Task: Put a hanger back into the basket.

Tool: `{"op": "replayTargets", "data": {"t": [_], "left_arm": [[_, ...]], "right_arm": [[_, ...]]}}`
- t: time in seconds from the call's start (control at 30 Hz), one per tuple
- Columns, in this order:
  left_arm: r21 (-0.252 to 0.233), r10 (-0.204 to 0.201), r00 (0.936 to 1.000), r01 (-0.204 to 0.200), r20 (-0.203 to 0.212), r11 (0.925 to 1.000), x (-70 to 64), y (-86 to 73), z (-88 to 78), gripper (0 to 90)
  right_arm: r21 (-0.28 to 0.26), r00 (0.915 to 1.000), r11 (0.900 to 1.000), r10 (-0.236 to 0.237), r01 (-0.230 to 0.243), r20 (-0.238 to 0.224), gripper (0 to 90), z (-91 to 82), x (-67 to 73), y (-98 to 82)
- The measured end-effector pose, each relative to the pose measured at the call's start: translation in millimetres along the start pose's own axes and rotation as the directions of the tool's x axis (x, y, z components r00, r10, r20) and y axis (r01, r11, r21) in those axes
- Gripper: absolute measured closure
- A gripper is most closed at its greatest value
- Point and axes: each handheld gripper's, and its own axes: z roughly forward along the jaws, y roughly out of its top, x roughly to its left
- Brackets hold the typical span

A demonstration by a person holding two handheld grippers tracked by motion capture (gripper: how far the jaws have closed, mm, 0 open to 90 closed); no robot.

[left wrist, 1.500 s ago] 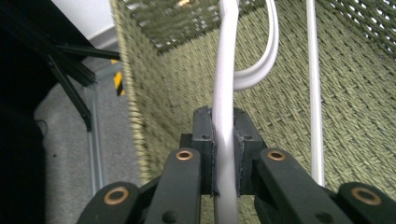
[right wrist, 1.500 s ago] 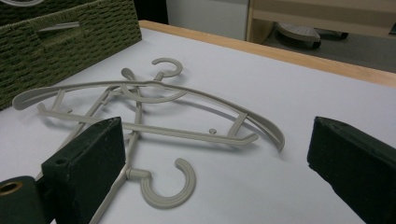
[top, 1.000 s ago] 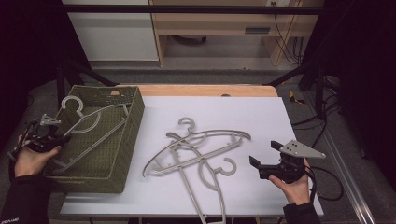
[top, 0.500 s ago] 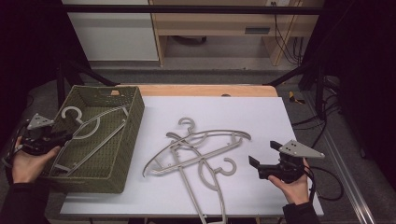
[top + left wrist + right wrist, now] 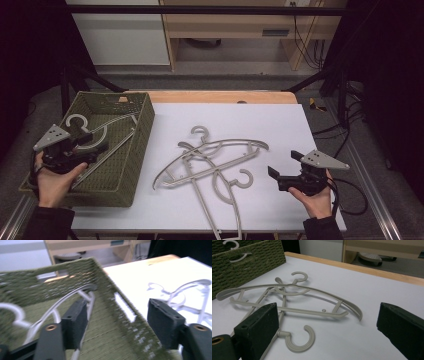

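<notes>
Now hanger [image 5: 95, 134] lies in green basket [image 5: 131, 165]

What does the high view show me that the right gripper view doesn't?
High view: the left hand, the right hand, and the left tongs over the green basket, jaws just opening, gripping nothing. Right gripper view: the right tongs up close, black pads wide apart. Shared: the basket, the hanger inside it, and the tangled hangers on the white table.
</notes>
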Motion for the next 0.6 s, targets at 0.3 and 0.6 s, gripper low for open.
{"op": "replayTargets", "data": {"t": [0.3, 0.6], "left_arm": [[-0.042, 0.046, 0.9950, -0.042, 0.089, 0.9982, -43.3, -3.1, 11.6, 12.1], [-0.040, 0.120, 0.9814, -0.115, 0.150, 0.9925, -77.6, -0.9, 16.2, 11.0]], "right_arm": [[-0.013, 1.0000, 1.000, 0.007, -0.007, 0.003, 4.3, -3.5, -2.0, -0.2], [-0.010, 1.0000, 1.000, 0.009, -0.009, 0.001, 4.3, -3.6, -2.8, -2.1]]}}
